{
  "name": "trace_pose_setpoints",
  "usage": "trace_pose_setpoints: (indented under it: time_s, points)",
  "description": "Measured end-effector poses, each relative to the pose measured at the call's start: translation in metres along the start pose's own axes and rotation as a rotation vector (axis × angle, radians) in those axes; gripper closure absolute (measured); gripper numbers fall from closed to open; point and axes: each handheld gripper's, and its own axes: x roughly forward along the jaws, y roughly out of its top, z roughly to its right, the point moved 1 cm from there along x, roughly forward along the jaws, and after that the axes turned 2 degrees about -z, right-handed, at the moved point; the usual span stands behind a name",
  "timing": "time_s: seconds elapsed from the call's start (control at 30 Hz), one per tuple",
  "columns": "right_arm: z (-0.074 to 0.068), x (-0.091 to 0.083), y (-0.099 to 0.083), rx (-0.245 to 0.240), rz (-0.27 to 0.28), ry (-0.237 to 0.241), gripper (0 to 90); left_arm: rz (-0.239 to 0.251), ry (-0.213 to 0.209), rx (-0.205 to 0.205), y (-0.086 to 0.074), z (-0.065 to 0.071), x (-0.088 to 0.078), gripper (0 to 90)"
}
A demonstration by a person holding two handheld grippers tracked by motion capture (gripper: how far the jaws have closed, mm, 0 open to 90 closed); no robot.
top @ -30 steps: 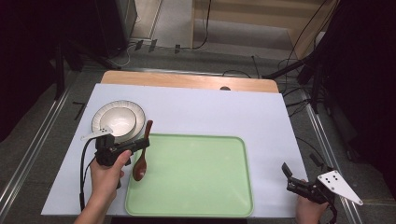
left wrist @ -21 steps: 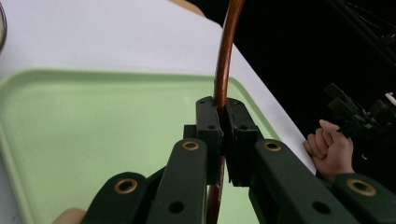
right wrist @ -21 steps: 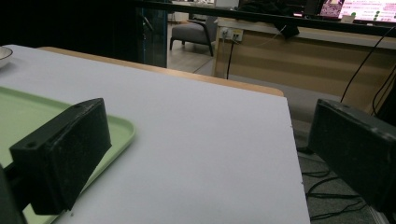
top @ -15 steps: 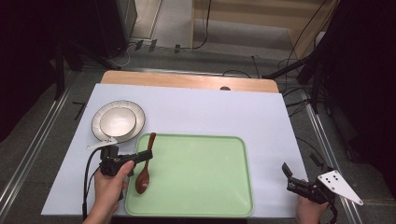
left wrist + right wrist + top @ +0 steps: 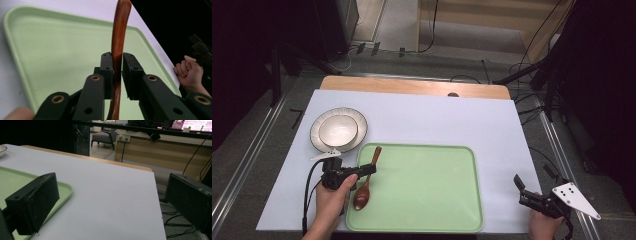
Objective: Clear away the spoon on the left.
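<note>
A brown wooden spoon (image 5: 362, 196) lies at the left end of the pale green tray (image 5: 422, 190), its bowl on the tray floor and its handle over the rim. My left gripper (image 5: 368, 170) straddles the handle. In the left gripper view the spoon (image 5: 121, 25) runs up between the pads of the left gripper (image 5: 117, 60). The jaws have just been opening, and a thin gap shows at the right pad. My right gripper (image 5: 531, 176) rests at the table's front right corner. Its fingers (image 5: 35, 202) stand wide apart with nothing between them.
A white bowl (image 5: 338, 130) sits on a plate just behind the tray's left corner. The tray (image 5: 62, 50) carries nothing besides the spoon. White table covering (image 5: 437, 120) stretches behind and right of the tray. A wooden strip runs along the far edge.
My left gripper has carried the spoon down and toward me, from beside the plate to the tray's left end. The spoon now rests on the tray. The right gripper has stayed put.
</note>
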Motion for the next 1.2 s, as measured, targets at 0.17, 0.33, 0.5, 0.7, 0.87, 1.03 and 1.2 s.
trace_pose_setpoints:
  time_s: [0.17, 0.33, 0.5, 0.7, 0.87, 1.03, 1.2]
  points:
    - [0.0, 0.0, 0.0, 0.0, 0.0, 0.001, 0.0, -0.027, 0.01, 0.003, -0.001, -0.002, 0.004, 64.4]
    - [0.0, 0.0, 0.0, -0.003, -0.001, 0.002, 0.0, -0.034, 0.027, 0.023, 0.0, 0.0, 0.005, 53.5]
    - [0.0, 0.001, 0.0, -0.002, -0.001, 0.0, 0.0, -0.051, 0.061, 0.068, -0.001, 0.0, 0.007, 48.2]
    - [0.0, 0.001, 0.0, -0.002, -0.001, 0.0, 0.0, -0.041, 0.066, 0.086, 0.0, 0.0, 0.006, 41.3]
    - [-0.001, 0.001, 0.0, -0.003, -0.002, 0.0, 0.0, -0.008, 0.063, 0.131, -0.001, 0.003, 0.002, 18.4]
    - [-0.001, 0.001, 0.0, -0.001, -0.003, 0.0, 0.0, 0.032, 0.017, 0.22, -0.001, 0.007, -0.008, 0.0]
    - [-0.001, 0.001, 0.0, -0.005, -0.002, 0.001, 0.0, 0.055, 0.013, 0.215, -0.002, 0.004, -0.014, 0.0]
